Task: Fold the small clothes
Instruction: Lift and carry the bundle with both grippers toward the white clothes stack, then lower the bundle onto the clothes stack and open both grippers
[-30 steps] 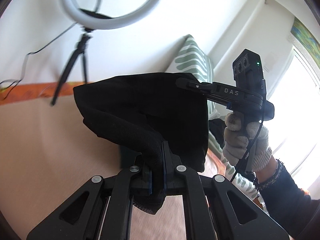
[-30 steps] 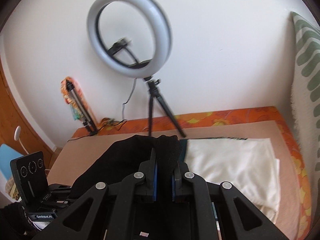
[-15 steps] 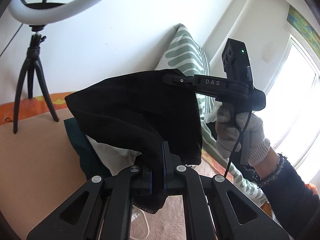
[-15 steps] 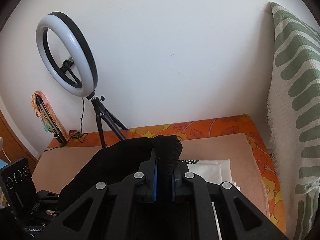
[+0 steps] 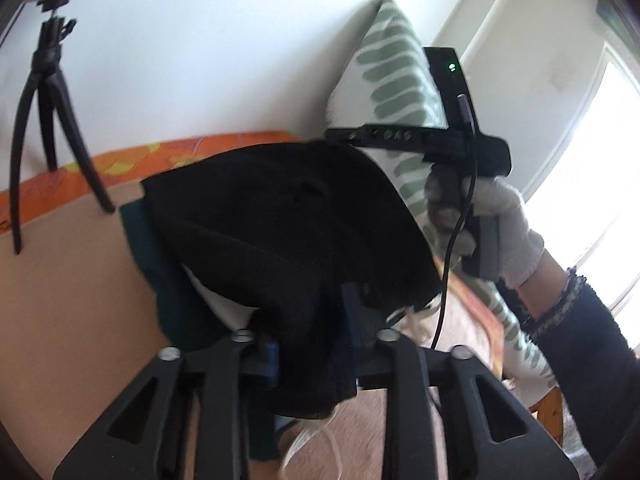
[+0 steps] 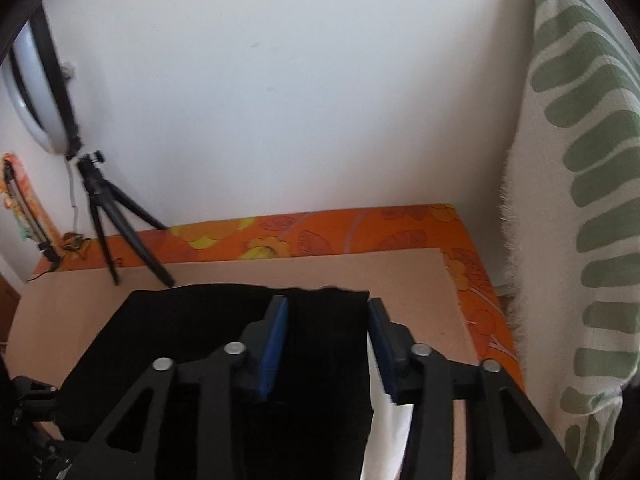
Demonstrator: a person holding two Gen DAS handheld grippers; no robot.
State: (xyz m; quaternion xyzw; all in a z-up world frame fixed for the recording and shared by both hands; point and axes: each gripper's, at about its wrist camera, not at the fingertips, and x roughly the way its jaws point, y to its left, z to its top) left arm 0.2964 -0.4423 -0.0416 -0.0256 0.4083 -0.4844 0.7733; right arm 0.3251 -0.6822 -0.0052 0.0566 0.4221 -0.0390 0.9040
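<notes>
One black garment (image 5: 280,216) lies over a stack of folded clothes, a dark teal piece (image 5: 168,280) and a white piece (image 6: 386,420) showing beneath it, on the tan board (image 6: 360,276) that serves as landmark; no container is visible. Two grippers: the left gripper (image 5: 312,336) and right gripper (image 6: 326,340) have just been opening, jaws now moderately apart, black cloth between but unpinched. One tripod (image 6: 116,216) stands at the board's far left edge; one green-patterned cushion (image 6: 580,200) stands right of it.
</notes>
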